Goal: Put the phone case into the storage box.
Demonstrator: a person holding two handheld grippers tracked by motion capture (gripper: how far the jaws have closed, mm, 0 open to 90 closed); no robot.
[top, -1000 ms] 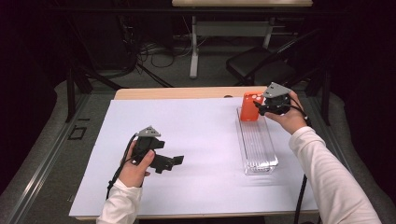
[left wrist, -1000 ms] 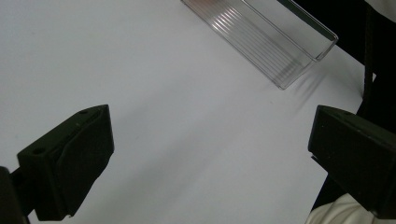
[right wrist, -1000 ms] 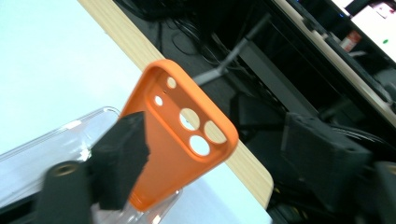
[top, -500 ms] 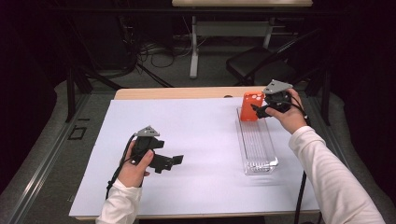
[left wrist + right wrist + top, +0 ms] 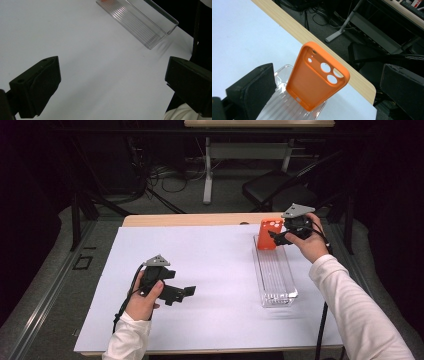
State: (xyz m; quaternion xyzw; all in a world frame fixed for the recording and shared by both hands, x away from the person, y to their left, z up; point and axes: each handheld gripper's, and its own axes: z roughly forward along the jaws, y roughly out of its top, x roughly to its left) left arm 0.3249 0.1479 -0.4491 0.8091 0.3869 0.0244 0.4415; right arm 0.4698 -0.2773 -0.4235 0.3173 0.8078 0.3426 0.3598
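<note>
So my right gripper (image 5: 277,238) has its jaws spread wide, they've just been opening, and the orange phone case (image 5: 317,76) sits between them with neither pad touching it. The case stands nearly upright at the 12 o'clock end of the clear ribbed tray (image 5: 274,275), bottom edge down in the tray, camera cutouts up top, hollow side facing me and the top leaning a bit away toward the desk's (image 5: 200,220) far edge. Its long axis runs up and down, while the tray's long axis runs 12 to 6 along the right side of the white sheet (image 5: 210,285). My guess on handling: it's light, soft and bendy like silicone, probably grippy rather than slick, not fragile at all, but it'll flex if squeezed across the open face. I'd pinch it on the two long side rails about halfway up, where the rim looks stiffest, and keep off the thin strip by the cutouts. My left gripper (image 5: 187,291) hangs over the sheet at about 8 o'clock, jaws wide apart, nothing in them
</note>
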